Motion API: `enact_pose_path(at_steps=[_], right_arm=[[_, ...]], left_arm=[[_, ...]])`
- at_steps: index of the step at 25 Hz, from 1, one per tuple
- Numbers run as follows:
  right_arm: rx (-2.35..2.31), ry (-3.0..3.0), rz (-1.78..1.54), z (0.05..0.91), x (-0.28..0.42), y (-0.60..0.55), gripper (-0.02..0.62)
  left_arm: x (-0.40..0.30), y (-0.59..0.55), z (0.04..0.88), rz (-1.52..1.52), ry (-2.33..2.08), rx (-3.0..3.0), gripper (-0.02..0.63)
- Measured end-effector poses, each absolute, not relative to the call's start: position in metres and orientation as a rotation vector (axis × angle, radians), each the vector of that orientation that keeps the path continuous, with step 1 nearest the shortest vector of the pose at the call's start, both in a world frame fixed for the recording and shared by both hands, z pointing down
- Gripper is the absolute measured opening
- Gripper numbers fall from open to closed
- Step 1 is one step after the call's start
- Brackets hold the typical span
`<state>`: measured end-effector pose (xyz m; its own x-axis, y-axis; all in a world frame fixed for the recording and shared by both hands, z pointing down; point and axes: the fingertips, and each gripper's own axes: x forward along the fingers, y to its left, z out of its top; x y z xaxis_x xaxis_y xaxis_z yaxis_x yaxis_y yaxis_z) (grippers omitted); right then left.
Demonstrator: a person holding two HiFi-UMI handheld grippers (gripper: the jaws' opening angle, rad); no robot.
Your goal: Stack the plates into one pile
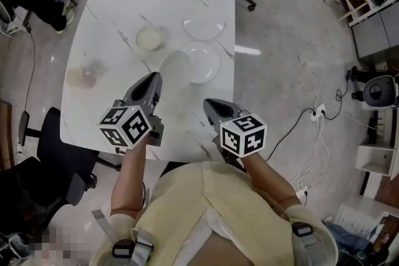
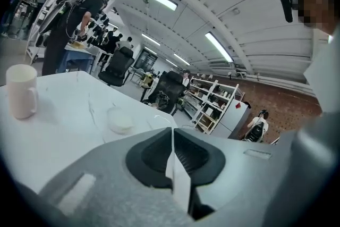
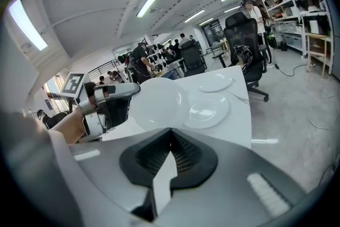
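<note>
Two tongs, both closed. My left gripper [image 1: 154, 78] pinches the rim of a white plate [image 1: 174, 65], held tilted just beside a second plate [image 1: 206, 63] that lies flat on the table [image 1: 112, 15]. My right gripper [image 1: 209, 104] is shut on nothing, over the table's near edge.

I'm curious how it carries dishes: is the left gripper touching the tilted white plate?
Touching. The right gripper view shows the left gripper closed on the rim of the tilted plate.
</note>
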<state>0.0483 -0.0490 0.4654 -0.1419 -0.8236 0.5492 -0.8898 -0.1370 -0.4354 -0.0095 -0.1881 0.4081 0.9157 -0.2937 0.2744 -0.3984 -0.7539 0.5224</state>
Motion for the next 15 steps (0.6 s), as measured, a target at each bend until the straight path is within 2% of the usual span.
enact_pose_path(at_steps=[8,15], right_arm=[[2.115,-1.916,1.163,0.467,0.078,-0.03,0.003],[2.187,-1.861,1.18,0.469,0.093,-0.012,0.003]], left_arm=[[0.05,-0.179,0.413,0.235,-0.381,2.485,0.011],[0.076,-0.181,0.43,0.211,-0.385,2.408,0.011]])
